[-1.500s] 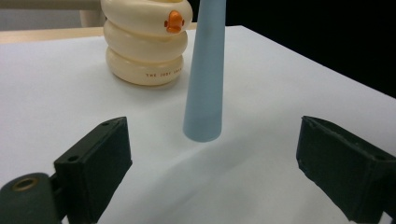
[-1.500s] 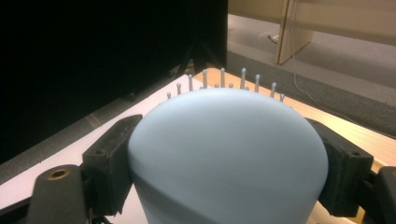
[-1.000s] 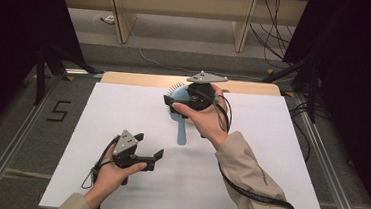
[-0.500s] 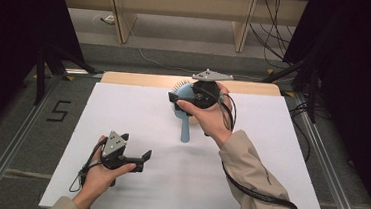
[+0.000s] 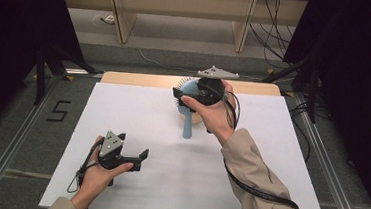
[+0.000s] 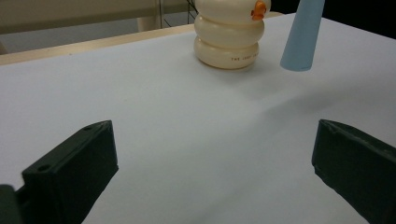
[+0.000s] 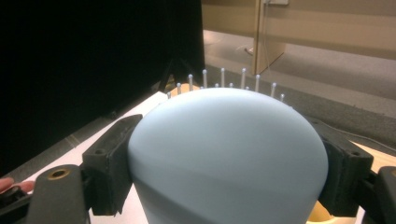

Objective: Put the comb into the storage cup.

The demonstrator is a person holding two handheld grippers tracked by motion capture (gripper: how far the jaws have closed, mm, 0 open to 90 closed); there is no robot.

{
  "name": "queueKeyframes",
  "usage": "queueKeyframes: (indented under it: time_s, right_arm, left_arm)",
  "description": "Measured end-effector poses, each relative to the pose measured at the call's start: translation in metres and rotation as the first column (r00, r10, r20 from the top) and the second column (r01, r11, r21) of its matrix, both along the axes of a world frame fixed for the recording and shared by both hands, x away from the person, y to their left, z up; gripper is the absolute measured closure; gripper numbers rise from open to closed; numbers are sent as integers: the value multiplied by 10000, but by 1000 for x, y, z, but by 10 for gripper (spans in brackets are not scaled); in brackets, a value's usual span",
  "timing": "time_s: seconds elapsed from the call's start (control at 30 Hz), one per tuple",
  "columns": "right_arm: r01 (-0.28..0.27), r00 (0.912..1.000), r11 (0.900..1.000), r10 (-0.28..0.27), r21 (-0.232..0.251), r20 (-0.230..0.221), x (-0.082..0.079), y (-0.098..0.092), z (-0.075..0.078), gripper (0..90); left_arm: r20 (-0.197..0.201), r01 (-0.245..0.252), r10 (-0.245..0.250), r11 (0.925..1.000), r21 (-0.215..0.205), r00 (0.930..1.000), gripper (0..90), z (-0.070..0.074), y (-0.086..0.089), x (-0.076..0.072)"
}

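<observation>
A person stands at a white surface (image 5: 137,116) with a hand-held gripper in each hand. The right gripper (image 5: 190,94), held up near the far edge, has its fingers (image 7: 112,158) pinching the rounded head of a pale blue hairbrush (image 7: 229,158), one finger on each side of the head; in the right gripper view thin bristles stand up behind it. From above, the brush handle (image 5: 187,123) hangs toward the person, its tip raised off the surface. Just behind it stands a cream, ring-stacked duck toy (image 6: 229,35) with an orange beak. The left gripper (image 5: 136,160) rests low near the front left, well apart from the brush, its fingers (image 6: 74,168) spread wide with nothing between them; they have just finished opening. The risk, as I judge it, lies in the grip: the head is smooth and domed, so it could slide or twist between the fingers, and the swinging handle could knock the duck toy over.
</observation>
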State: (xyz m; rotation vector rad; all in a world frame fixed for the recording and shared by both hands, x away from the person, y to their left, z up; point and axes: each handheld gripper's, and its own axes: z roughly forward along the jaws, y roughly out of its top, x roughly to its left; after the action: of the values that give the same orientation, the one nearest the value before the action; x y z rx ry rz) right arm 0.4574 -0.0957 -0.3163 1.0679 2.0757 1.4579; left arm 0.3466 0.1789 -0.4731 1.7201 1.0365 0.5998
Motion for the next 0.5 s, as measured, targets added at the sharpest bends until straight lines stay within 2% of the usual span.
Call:
queueKeyframes:
  time_s: [0.5]
  right_arm:
    - [327,9994,9993,-330,193,135,5,-7,6,210]
  left_arm:
    - [12,-98,98,9999,-56,10000,0,1,2,1]
